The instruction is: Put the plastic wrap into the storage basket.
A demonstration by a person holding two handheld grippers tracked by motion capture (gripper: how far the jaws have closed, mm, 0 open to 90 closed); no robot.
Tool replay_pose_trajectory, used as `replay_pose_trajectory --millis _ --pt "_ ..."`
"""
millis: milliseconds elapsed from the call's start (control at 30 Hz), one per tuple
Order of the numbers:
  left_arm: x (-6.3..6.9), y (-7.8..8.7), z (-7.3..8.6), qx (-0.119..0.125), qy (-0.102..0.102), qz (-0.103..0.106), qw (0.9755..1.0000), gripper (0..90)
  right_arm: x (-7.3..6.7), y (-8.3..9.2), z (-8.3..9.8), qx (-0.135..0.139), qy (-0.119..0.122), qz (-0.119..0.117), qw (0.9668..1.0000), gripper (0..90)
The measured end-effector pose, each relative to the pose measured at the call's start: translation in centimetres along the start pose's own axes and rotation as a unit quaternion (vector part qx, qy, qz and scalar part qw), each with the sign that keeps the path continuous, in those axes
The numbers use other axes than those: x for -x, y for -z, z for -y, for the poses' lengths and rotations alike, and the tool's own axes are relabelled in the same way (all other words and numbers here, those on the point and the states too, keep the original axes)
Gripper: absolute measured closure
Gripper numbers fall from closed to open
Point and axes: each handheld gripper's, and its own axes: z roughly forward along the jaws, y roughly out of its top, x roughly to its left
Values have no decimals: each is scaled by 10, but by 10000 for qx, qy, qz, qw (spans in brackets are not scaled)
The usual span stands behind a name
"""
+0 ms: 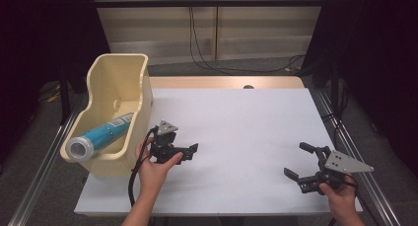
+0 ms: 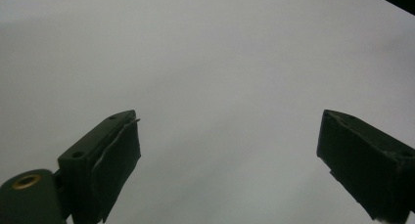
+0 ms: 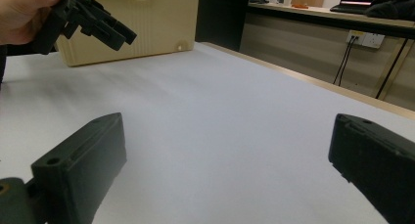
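A can (image 1: pixel 101 133) lies in the bin (image 1: pixel 139 95) at the table's (image 1: pixel 246 117) left edge.

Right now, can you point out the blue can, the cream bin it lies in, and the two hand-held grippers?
blue can (image 1: pixel 101 135), high view, its blue side.
cream bin (image 1: pixel 139 105), high view, right wall.
left gripper (image 1: pixel 186 153), high view, between the fingertips.
right gripper (image 1: pixel 298 161), high view, between the fingertips.

My left claw (image 1: pixel 190 153) is black, and so is my right claw (image 1: pixel 299 161), which has a grey plate on top. The bench (image 1: pixel 236 132) is white with a light wood edge. The bin (image 1: pixel 116 83) is cream. The can (image 1: pixel 101 134) is blue with a silver end.
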Motion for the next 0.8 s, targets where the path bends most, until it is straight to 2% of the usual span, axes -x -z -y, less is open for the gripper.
replay_pose_trajectory --millis 33,100,233,333,400,533,733,800 --pt "1 2 2 194 -59 -33 9998 81 0 0 0 2 -1 8 10000 3" --pt "2 4 4 388 -33 -11 9992 81 0 0 0 19 1 -8 10000 4" --pt "4 7 6 627 -139 -31 9979 60 -1 1 -1 26 -9 -4 10000 4" --pt "6 10 8 841 -249 -136 9961 52 -1 1 -1 27 6 -5 10000 4" --pt "7 13 9 949 -348 -107 9948 49 -1 1 -1 23 7 -2 10000 4" --pt "12 17 10 1268 -479 -264 9904 36 -1 0 -1 24 1 8 10000 4" --pt "13 21 10 1482 -572 -373 9866 35 0 0 -1 5 15 4 10000 4" --pt "13 21 10 1495 -566 -376 9864 35 0 1 -1 13 5 -11 10000 4"
